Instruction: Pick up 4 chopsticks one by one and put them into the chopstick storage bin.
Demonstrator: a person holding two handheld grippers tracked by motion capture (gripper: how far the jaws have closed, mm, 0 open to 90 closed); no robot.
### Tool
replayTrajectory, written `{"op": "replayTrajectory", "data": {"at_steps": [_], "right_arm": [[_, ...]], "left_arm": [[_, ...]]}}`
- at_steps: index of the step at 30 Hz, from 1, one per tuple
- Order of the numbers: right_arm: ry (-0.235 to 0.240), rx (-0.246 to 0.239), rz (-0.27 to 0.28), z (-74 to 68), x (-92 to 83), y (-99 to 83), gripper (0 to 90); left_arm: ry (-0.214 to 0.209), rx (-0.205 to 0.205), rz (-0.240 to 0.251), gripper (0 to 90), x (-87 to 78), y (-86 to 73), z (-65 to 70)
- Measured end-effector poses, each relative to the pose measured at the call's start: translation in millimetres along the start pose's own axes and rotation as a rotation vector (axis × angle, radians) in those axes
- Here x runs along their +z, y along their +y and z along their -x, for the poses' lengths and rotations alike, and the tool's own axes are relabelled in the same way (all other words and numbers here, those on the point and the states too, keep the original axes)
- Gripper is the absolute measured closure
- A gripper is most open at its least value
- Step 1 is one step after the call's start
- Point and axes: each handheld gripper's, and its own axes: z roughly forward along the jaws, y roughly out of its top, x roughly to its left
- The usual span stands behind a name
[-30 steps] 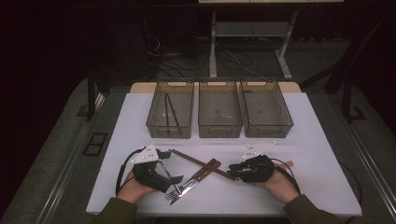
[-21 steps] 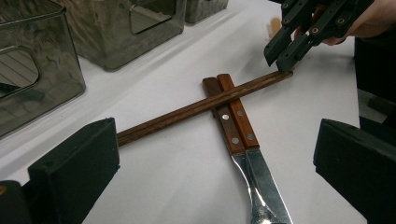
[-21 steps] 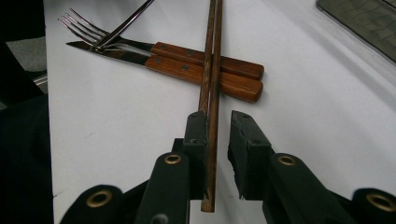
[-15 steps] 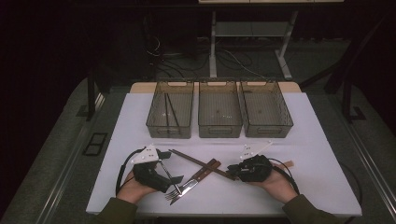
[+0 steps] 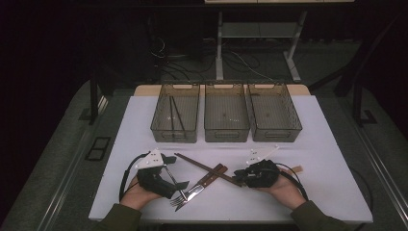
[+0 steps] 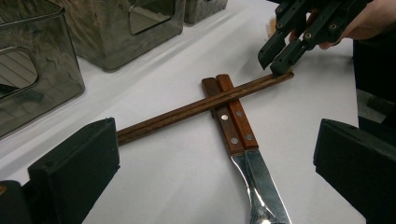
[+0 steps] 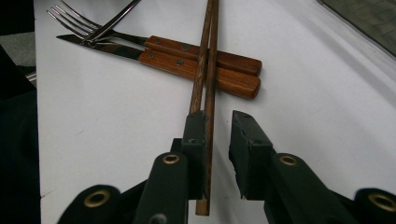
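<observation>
Low over chopsticks (image 7: 205,84), right hand-held gripper (image 7: 217,140) astride

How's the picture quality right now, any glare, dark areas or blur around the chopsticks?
High view: the white table is evenly lit, the surroundings nearly black, with no glare. Left gripper view: the chopsticks and wooden handles are sharp; the metal blades carry bright reflections. Right gripper view: the chopsticks are crisp, the near fingers slightly soft.
</observation>
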Motion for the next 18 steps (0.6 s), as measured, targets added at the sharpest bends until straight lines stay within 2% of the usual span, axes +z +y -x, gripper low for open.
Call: {"op": "replayTrajectory", "data": {"at_steps": [14,18], "right_arm": [[0.008,-0.008,-0.005,-3.4,1.5,1.5,68.0],[-0.007,-0.011,-0.017,-4.1,3.6,1.1,67.5]], "left_arm": [[-0.002,0.0,-0.001,0.0,0.0,0.0,0.1],[-0.002,0.0,-0.001,0.0,0.0,0.0,0.1]]}}
